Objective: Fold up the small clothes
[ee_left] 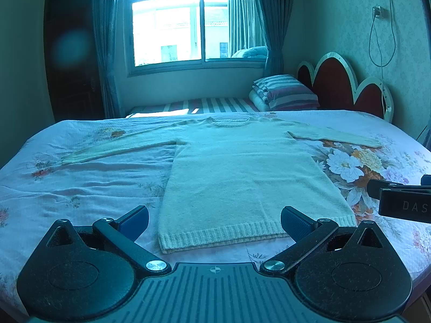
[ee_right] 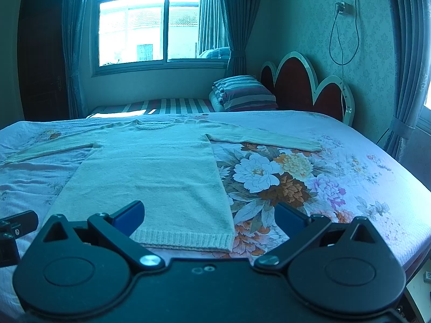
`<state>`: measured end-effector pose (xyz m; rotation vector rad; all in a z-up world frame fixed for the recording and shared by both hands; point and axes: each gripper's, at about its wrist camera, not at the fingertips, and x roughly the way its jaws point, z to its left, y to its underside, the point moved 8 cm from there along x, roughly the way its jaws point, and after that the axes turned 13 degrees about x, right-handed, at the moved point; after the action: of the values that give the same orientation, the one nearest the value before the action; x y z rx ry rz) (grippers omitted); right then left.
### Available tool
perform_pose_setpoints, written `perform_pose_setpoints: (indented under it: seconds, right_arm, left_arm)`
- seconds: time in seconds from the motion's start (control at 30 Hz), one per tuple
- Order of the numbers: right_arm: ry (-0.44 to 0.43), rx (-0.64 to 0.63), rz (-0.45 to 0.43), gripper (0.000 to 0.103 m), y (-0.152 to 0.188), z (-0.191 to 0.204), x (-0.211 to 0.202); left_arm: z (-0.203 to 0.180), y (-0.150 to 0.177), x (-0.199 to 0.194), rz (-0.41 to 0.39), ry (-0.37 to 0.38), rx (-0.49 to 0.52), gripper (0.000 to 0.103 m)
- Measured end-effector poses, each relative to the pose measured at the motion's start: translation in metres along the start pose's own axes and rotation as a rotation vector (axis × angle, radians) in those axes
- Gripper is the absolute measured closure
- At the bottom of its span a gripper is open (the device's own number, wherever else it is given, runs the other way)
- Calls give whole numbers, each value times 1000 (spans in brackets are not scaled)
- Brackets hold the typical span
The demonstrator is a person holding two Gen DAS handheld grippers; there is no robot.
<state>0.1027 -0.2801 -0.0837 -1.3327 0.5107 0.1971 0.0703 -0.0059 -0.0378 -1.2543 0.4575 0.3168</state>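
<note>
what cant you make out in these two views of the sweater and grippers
- Sweater underside: hidden in both views, lying flat on the bedspread.
- Right hand-held gripper: mostly cut off by the left wrist view's right edge.
- Window scenery: washed out by glare.
- Left hand-held gripper: open, nothing held.

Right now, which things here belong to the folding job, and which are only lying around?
For the job: sweater, left gripper, right gripper, both open.
Lying about: striped pillow, folded blanket, hanging cable.
</note>
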Motion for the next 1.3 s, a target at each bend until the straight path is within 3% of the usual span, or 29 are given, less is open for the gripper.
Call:
perform_pose_setpoints:
  seconds: [1.3]
  right_arm:
    - [-7,-3,5,0,0,4,2]
  left_arm:
    - [7,2,6,10,2,-13,0]
